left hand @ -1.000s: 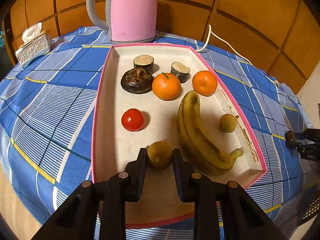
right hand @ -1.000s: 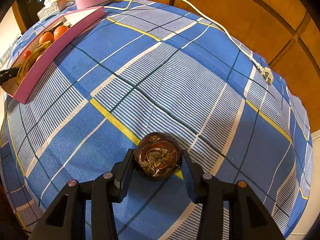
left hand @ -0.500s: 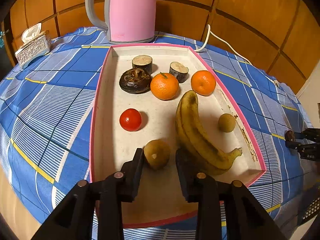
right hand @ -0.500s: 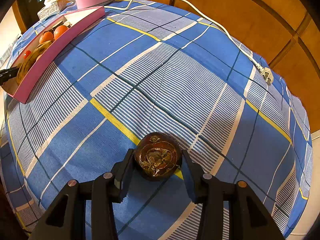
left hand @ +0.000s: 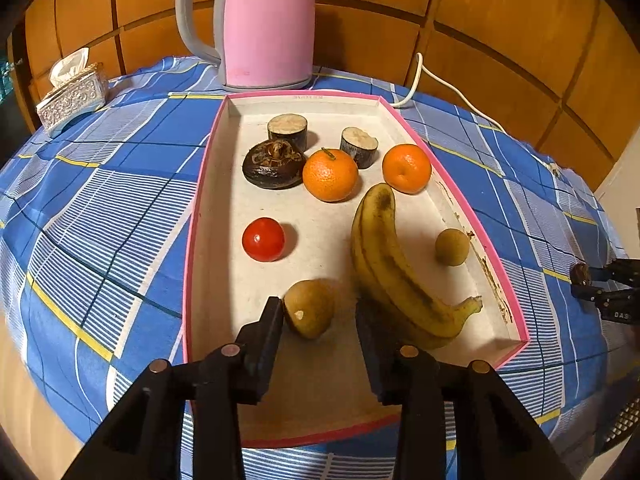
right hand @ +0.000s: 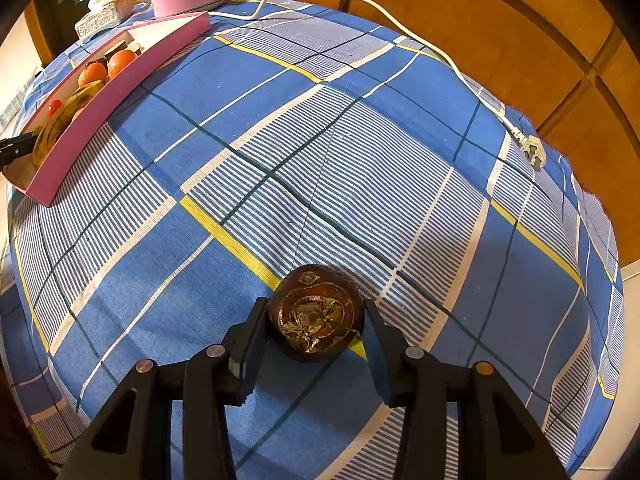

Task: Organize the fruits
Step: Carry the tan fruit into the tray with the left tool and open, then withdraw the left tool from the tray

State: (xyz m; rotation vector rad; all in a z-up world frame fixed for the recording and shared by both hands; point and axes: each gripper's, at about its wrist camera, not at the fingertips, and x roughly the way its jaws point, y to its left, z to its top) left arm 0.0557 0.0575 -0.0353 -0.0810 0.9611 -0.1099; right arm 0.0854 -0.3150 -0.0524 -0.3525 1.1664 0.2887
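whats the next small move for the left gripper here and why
Probably lift the left gripper straight up and back out of the pink tray. Its fingers have just been opening, and the small brown fruit between them now rests on the tray floor with a clear gap on its right side, so it looks released.

A pink kettle (left hand: 267, 24) is standing at the bench's far edge, a tissue box (left hand: 72, 98) sitting left, its white cord (right hand: 404, 32) trailing across the blue checked cloth (right hand: 360, 160).
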